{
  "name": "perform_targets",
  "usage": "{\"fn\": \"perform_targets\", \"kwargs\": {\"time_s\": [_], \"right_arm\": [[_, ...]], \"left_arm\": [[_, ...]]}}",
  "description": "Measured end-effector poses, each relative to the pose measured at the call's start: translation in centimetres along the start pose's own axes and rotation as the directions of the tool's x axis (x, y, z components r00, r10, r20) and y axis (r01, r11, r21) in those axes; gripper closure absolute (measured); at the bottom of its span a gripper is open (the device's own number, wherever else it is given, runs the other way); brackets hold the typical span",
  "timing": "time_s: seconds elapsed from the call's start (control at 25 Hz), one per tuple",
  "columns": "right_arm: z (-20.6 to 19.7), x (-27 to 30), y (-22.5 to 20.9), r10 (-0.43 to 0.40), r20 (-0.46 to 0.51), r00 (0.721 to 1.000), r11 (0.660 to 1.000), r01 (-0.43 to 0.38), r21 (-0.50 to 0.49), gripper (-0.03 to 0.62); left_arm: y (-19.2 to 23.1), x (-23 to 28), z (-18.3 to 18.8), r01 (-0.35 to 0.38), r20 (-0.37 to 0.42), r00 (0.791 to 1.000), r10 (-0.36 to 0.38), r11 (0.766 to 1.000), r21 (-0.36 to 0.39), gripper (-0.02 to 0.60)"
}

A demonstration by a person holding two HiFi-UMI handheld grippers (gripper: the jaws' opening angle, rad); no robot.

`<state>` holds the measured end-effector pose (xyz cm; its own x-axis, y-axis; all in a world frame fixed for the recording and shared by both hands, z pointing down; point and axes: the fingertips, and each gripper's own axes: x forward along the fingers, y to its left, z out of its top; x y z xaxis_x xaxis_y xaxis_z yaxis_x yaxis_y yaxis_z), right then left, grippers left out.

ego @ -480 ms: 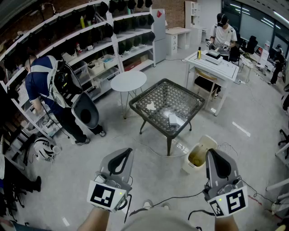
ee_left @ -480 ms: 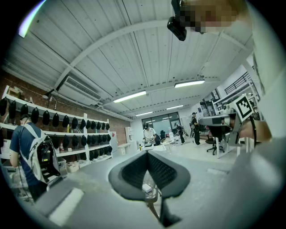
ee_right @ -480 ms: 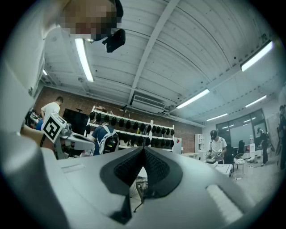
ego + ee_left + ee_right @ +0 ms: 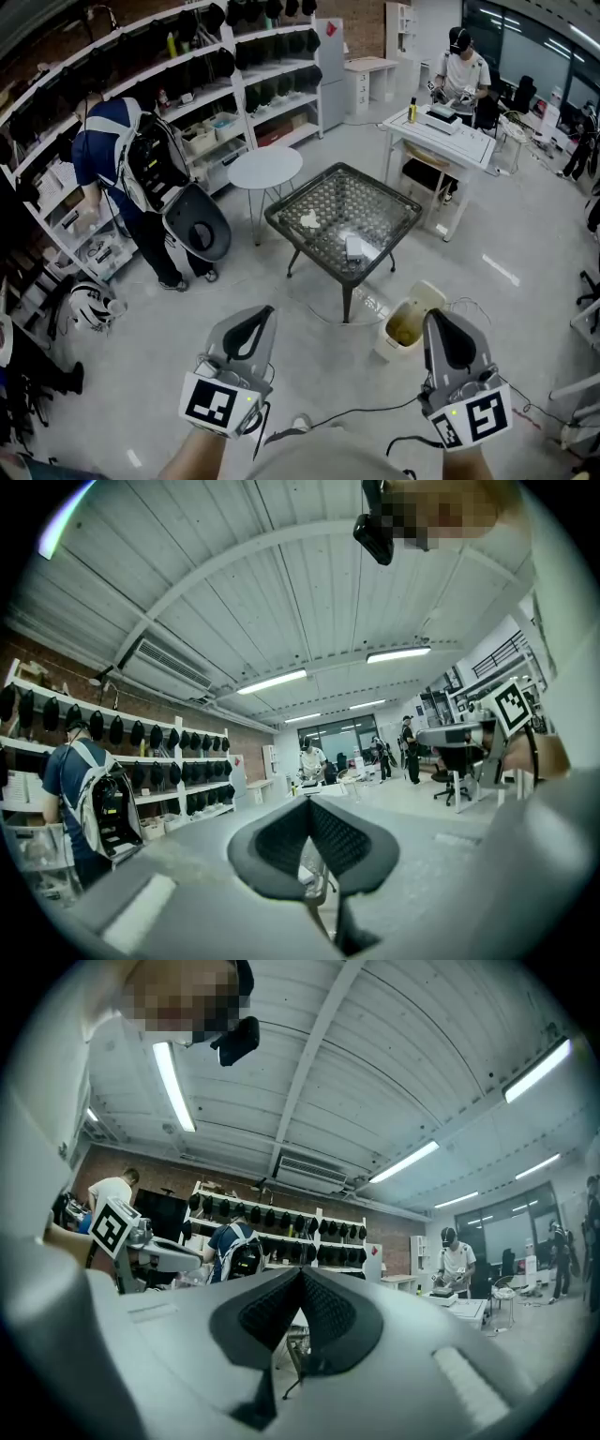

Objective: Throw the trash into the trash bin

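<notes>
Our view barely shifts: crumpled white paper trash [image 4: 309, 221] lies toward the left corner of the dark square mesh-topped table [image 4: 364, 200]. Left gripper [image 4: 255, 322] and right gripper [image 4: 444, 330] stay fully closed and empty, so pickup is pending.

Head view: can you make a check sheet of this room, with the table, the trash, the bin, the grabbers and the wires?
Surface: dark mesh-top table on grey floor.
Job's things: crumpled white paper and a flat pale piece lie on the table; open trash bin stands on the floor beside it.
Clutter: nothing seen.
Grippers: left gripper and right gripper both shut, empty, short of the table.
Cables: dark cable trails on the floor near the grippers.
Surroundings: round white table, shelves with a person, white desk with another person.
</notes>
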<state>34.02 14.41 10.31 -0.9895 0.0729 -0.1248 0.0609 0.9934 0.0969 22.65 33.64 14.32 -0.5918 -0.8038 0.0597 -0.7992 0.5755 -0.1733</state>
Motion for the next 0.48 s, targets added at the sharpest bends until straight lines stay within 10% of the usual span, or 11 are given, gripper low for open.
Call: {"fn": "perform_targets", "kwargs": {"time_s": [0.4,0.48], "right_arm": [[-1.1,-1.5,-1.0,0.026,0.003,1.000,0.999,-0.026,0.031,0.591],[-1.3,-1.8,-1.3,0.032,0.002,0.999,0.999,-0.032,0.032,0.591]], "left_arm": [[-1.3,-0.4,-0.6,-0.065,0.003,0.998,0.065,0.996,-0.059,0.578],[-1.3,-0.5,-0.4,-0.082,0.014,0.996,0.084,0.993,-0.080,0.472]]}}
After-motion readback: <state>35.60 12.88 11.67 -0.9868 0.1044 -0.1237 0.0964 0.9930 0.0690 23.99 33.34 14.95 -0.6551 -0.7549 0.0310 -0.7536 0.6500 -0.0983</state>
